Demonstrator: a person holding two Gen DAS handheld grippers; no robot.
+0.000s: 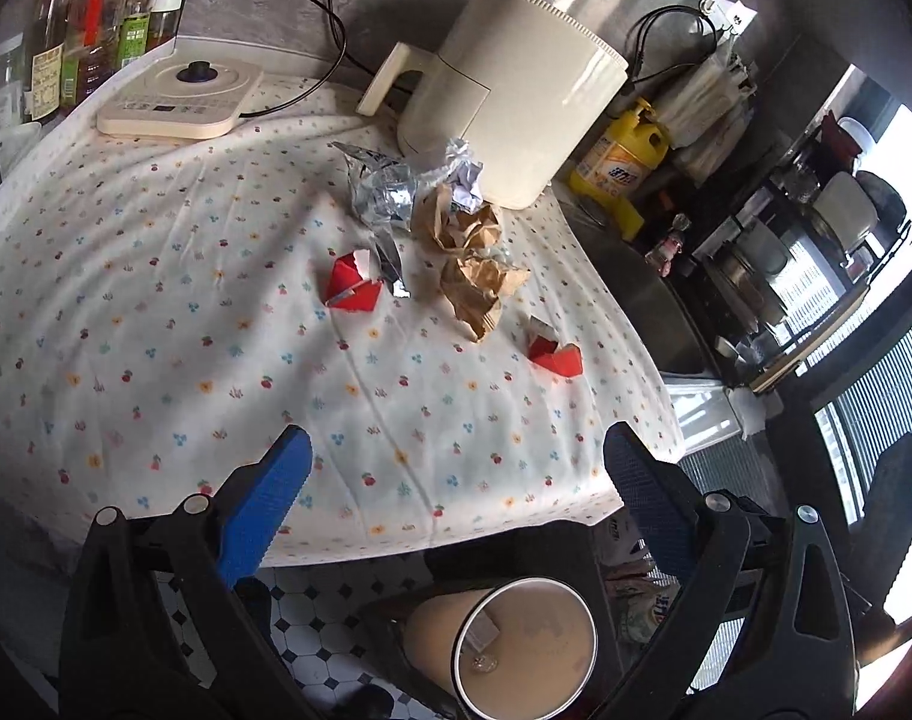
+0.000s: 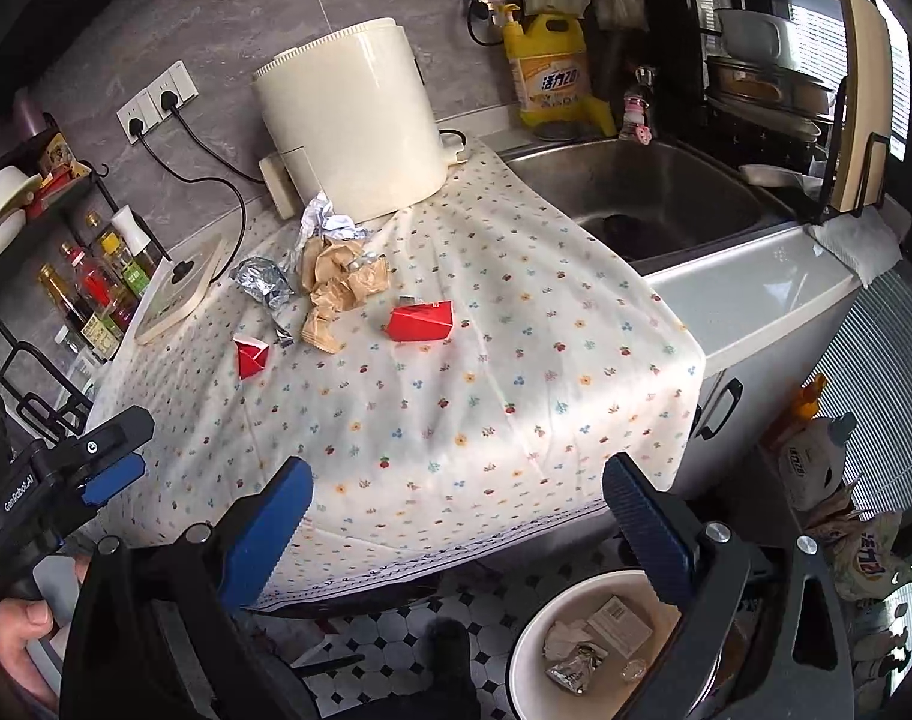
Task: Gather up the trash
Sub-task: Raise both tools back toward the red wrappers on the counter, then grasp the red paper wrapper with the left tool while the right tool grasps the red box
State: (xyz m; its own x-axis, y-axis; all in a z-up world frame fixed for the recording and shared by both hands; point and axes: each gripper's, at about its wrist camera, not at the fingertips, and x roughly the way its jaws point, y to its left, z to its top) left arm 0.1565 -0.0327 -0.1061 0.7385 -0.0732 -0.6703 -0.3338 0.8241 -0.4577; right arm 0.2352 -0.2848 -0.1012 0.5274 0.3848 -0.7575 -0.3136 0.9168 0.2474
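While both grippers hang at the near edge of the counter, the trash lies in one loose cluster on the flowered cloth (image 2: 516, 360) in front of the cream fryer (image 2: 348, 150). The left gripper (image 1: 456, 504) has its two blue fingers spread wide with nothing between them; the right gripper (image 2: 456, 516) is likewise spread and holds nothing.

Counted on the cloth: two red cartons, one crumpled brown bag, one foil wrapper and one white paper ball. The bigger red carton (image 2: 421, 320) lies to the right of the brown bag (image 2: 336, 285), apart from it. The smaller red carton (image 2: 251, 357) lies on the bag's left, near a strip of foil. The foil wrapper (image 2: 263, 282) sits just beside the bag, toward the scale (image 2: 180, 294). The paper ball (image 2: 327, 222) rests against the fryer's base.

Below the cloth's edge, one bin (image 2: 537, 630) stands on the tiled floor. From the right wrist its inside shows four bits: a crumpled white paper, a tan card, a foil wad and a small clear piece. From the left wrist the same bin (image 1: 516, 648) sits between the fingers.

Beyond the cloth are one steel sink (image 2: 624, 192), one yellow bottle (image 2: 552, 78) and a rack of bottles (image 2: 96, 294) at the far left.
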